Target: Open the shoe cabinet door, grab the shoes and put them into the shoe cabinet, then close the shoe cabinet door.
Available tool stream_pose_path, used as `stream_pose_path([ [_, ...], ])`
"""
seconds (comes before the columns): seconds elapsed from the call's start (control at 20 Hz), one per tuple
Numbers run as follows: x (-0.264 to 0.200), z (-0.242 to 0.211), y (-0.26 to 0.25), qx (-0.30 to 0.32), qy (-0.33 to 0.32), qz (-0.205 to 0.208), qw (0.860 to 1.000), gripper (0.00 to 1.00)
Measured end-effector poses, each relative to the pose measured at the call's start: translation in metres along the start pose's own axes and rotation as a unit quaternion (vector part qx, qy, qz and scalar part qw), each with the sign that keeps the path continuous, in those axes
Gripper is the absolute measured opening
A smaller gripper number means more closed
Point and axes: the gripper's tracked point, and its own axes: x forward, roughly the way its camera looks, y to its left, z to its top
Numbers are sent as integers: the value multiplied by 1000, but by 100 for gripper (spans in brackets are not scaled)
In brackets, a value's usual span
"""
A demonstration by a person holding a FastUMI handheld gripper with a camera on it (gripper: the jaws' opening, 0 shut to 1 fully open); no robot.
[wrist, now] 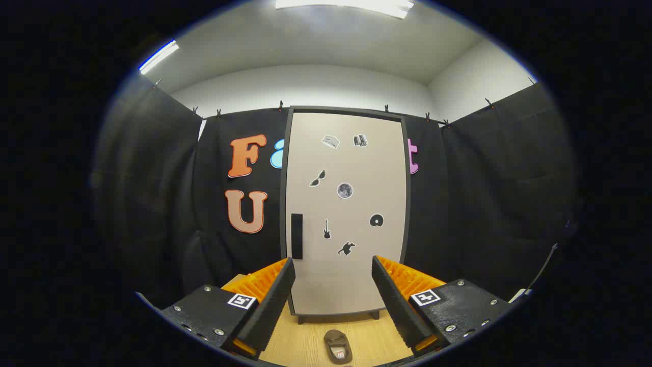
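Tall shoe cabinet (346, 214) standing upright straight ahead against the black booth cloth, long axis vertical, beige door (351, 285) shut and facing the camera inside a dark frame. Scattered small stickers (345, 190) across the door. Black vertical handle (297, 236) near the door's left edge, roughly at mid-height. Short dark feet under the cabinet on the light wood floor (367, 336). Gripper (333, 267) held level, aimed squarely at the lower door, well short of it, fingers (272, 295) spread wide with nothing between them. Brown shoe (337, 346) flat on the floor below and between the fingers, in front of the cabinet, long axis running toward the cabinet.
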Motion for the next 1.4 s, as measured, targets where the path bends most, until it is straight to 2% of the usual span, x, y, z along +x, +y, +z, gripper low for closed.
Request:
stream_pose_path([
  [0.95,10,-5,13,-5,9,4,1000,95],
  [1.4,42,-20,37,5,26,34,999,95],
])
